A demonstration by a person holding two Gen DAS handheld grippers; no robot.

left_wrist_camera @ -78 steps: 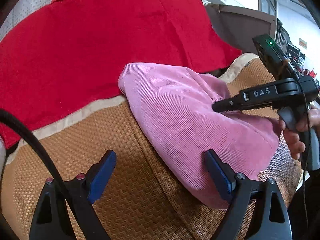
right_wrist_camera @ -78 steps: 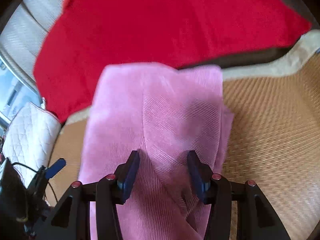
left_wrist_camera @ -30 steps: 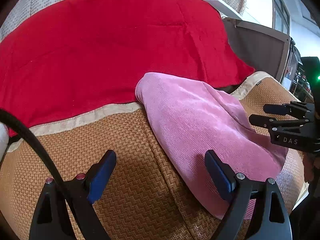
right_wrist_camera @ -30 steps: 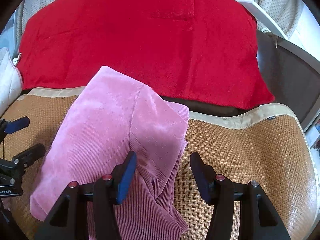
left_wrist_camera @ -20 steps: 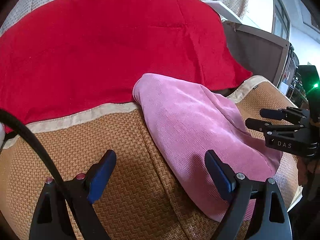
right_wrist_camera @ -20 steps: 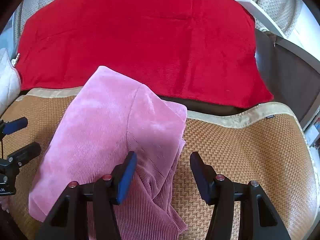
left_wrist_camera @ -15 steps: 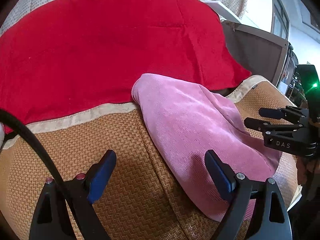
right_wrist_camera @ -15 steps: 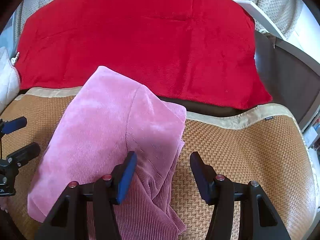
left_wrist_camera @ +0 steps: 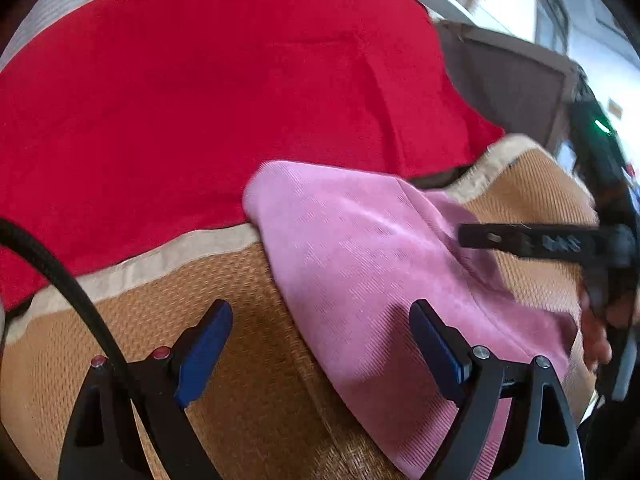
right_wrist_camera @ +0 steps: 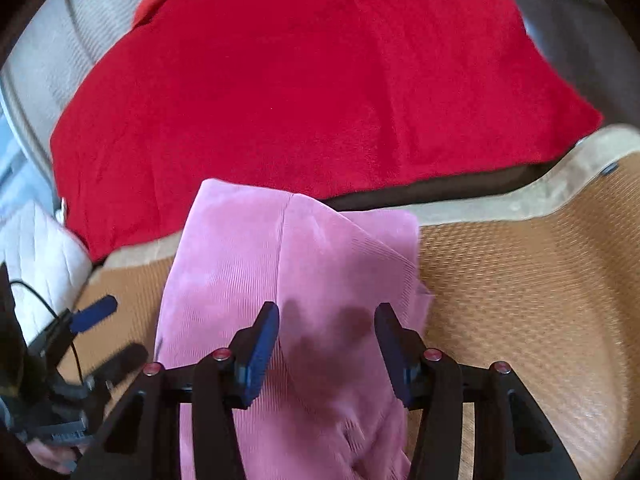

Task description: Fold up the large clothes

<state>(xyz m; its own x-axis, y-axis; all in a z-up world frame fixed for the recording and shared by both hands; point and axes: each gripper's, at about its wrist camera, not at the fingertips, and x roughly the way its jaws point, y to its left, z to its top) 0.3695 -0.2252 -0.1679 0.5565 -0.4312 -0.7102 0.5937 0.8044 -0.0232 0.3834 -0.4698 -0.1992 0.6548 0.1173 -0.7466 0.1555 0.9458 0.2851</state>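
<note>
A folded pink corduroy garment lies on a woven brown mat, its far corner touching a red blanket. My left gripper stands open and wide over the garment's left edge, gripping nothing. My right gripper shows edge-on from the right, low over the cloth. In the right wrist view the right gripper hovers above the garment. Its jaws are closing with cloth beneath and between them, and the pads are not pressing on it. The left gripper appears at the lower left.
The red blanket covers the backrest behind the mat. A white quilted cushion sits at the far left. A dark panel stands at the right. A person's hand holds the right gripper's handle.
The right gripper has swung left and rolled, moving from the garment's right edge to over its middle, with its jaws a little narrower. The left gripper has shifted slightly sideways, still wide open.
</note>
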